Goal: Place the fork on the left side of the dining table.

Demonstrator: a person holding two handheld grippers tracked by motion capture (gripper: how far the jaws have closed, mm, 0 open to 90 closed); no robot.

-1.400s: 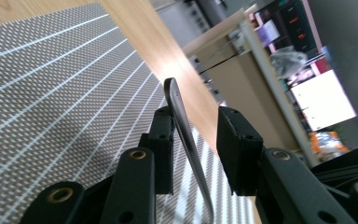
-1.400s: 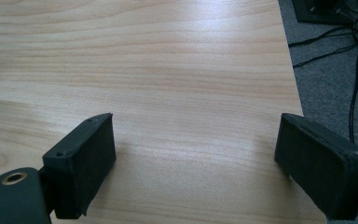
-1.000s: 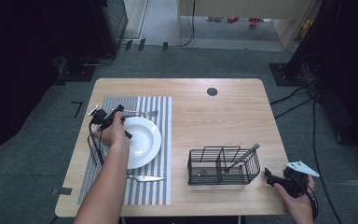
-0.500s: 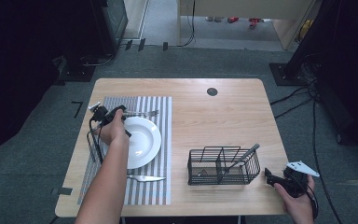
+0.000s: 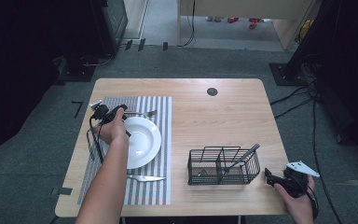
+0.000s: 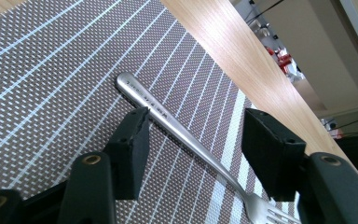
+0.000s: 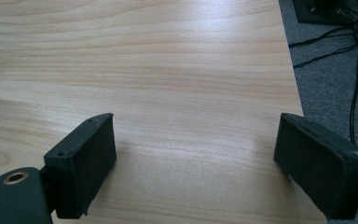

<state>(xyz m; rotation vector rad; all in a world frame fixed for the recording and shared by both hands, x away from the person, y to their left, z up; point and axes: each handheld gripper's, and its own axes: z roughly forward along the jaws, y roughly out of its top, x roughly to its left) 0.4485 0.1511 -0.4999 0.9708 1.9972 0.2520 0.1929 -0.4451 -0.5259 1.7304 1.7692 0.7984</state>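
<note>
Up close, in the left gripper view, we see small stamped lettering running along the handle of the fork (image 6: 177, 128), too fine for us to read. It is a plain, bright steel fork, its handle rounded at the end and narrowing toward the tines, which just enter at the bottom edge. It lies flat on the striped placemat (image 6: 42, 74), a woven grey-brown mat with thin white lines. Our left gripper (image 6: 193, 140) hangs over the handle with its jaws spread wide, one on each side of the fork and gripping nothing.

From the high view, the fork (image 5: 142, 113) lies on the placemat (image 5: 161, 140) just beyond the white plate (image 5: 144, 140), with our left hand (image 5: 114, 130) beside it. A knife (image 5: 144, 178) lies on the mat on the near side of the plate. To the right stands a black wire basket (image 5: 223, 165) with a utensil leaning in it.

Our right gripper (image 7: 196, 158) hovers over the bare wooden table (image 7: 168, 70) near its right edge, jaws likewise wide apart and empty.
</note>
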